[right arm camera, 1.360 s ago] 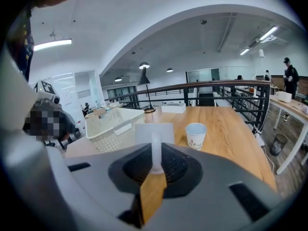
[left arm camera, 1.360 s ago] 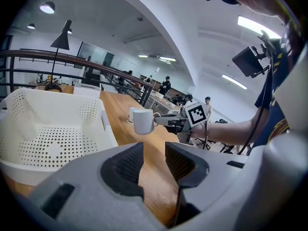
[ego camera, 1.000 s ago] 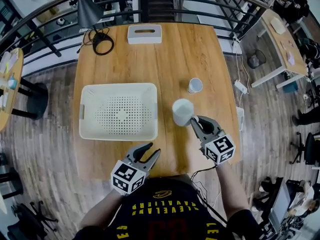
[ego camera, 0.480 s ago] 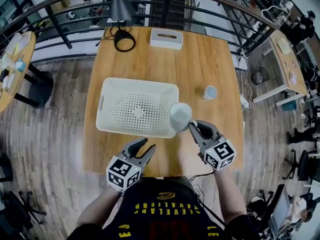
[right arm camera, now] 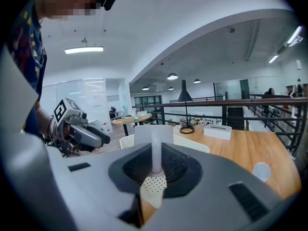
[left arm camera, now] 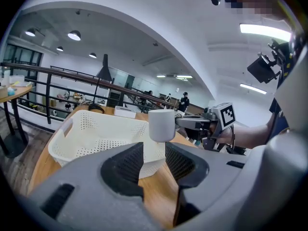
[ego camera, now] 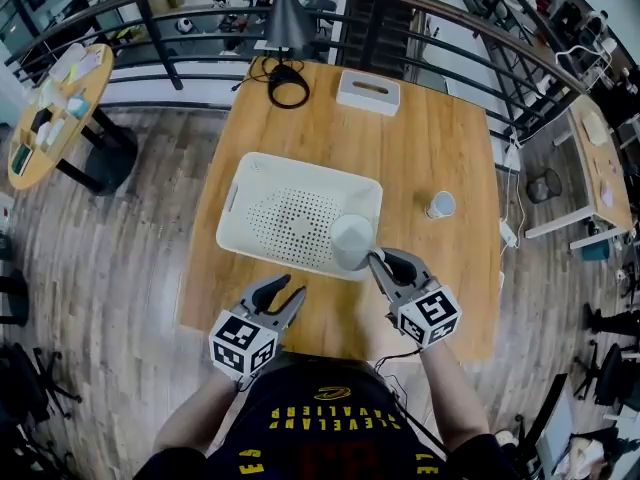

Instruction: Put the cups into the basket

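A white mug (ego camera: 352, 242) hangs over the near right corner of the white perforated basket (ego camera: 290, 213). My right gripper (ego camera: 378, 260) is shut on the mug's handle (right arm camera: 155, 153), and the mug body (right arm camera: 153, 133) stands just beyond the jaws. A second, smaller white cup (ego camera: 440, 205) stands on the wooden table to the basket's right. My left gripper (ego camera: 286, 299) is open and holds nothing, hovering at the table's near edge in front of the basket. In the left gripper view the mug (left arm camera: 161, 124) shows above the basket's rim (left arm camera: 103, 121).
A white tissue box (ego camera: 368, 92) and a coiled black cable (ego camera: 288, 83) lie at the table's far end, by a lamp. Railings run behind the table. The small cup (right arm camera: 261, 171) stands alone on bare wood (ego camera: 445, 278) at the right.
My right gripper has carried the mug left, from beside the basket to over its near right corner. The left gripper has also shifted left along the table's near edge.
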Demonstrator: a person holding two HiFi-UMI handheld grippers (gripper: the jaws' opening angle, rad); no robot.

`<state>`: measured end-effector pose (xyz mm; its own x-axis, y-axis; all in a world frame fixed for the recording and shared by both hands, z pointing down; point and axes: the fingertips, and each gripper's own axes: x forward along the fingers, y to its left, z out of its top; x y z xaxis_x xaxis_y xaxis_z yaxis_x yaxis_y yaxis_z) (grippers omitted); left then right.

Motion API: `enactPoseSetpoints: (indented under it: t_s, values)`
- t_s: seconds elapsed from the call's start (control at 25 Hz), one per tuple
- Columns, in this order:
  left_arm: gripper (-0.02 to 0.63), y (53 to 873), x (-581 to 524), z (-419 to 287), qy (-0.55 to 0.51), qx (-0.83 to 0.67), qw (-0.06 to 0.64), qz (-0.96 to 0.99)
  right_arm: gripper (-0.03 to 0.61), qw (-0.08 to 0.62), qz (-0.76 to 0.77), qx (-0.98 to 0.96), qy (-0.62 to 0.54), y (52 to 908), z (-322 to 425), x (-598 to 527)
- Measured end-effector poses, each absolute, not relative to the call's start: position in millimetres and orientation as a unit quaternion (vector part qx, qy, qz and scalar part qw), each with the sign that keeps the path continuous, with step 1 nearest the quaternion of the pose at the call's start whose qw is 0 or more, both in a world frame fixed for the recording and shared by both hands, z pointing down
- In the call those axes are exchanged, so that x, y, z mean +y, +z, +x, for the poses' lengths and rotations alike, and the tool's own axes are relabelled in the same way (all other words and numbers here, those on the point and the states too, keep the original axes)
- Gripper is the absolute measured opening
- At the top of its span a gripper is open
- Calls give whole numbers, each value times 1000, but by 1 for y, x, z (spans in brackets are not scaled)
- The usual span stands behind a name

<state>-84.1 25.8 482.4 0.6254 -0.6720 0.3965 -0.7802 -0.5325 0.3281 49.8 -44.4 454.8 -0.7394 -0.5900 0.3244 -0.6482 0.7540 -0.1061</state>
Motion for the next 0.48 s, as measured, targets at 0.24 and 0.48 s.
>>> enactPoseSetpoints:
  t_s: [0.24, 0.48]
  values:
    - [144, 474, 32, -86, 120, -460, 236, 847, 44, 132, 309, -936, 105, 456, 38, -48]
    - [143, 464, 39, -78, 122, -485, 228, 835, 44, 119, 302, -940, 104, 449, 32, -55]
